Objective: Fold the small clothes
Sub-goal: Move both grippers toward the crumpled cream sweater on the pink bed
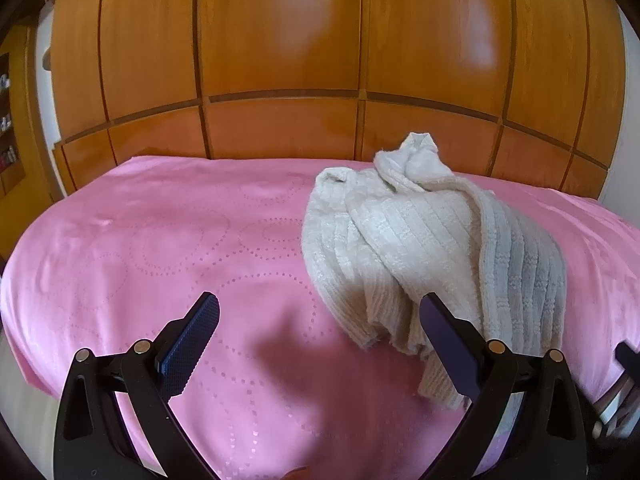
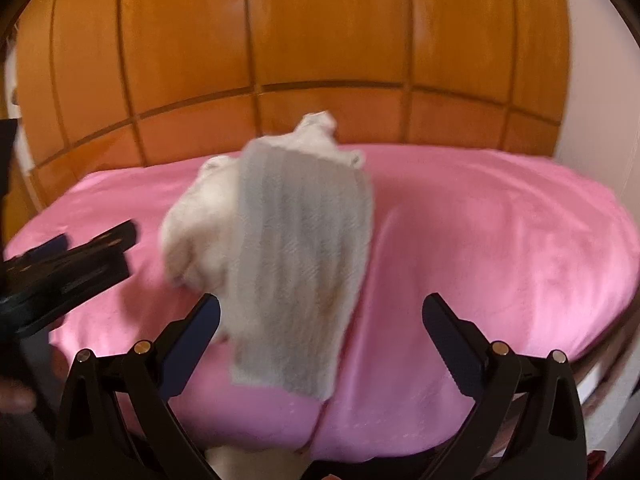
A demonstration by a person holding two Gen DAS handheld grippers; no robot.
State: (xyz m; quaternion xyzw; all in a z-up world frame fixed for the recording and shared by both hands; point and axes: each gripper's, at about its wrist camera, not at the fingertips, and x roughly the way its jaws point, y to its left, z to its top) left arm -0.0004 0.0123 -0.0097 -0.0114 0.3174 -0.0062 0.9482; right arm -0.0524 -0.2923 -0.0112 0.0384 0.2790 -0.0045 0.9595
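A cream ribbed knit garment [image 1: 420,240] lies crumpled in a loose heap on the pink bedspread [image 1: 160,240] of the bed, nearer the bed's near edge than its far one, with a twisted bunch of fabric standing up at the far side of the heap and a greyer ribbed panel draped down toward the near edge. In the right wrist view the same garment [image 2: 296,256] is blurred, its grey panel hanging over the front of the pile. The left gripper [image 1: 320,332] hovers low above the bedspread just beside the garment's near hem, jaws spread wide and released, nothing between them. The right gripper [image 2: 320,332] hangs over the near edge, jaws likewise spread apart and empty, the garment's lower edge just ahead. Behind the bed stands a panelled wooden wardrobe [image 1: 280,60].
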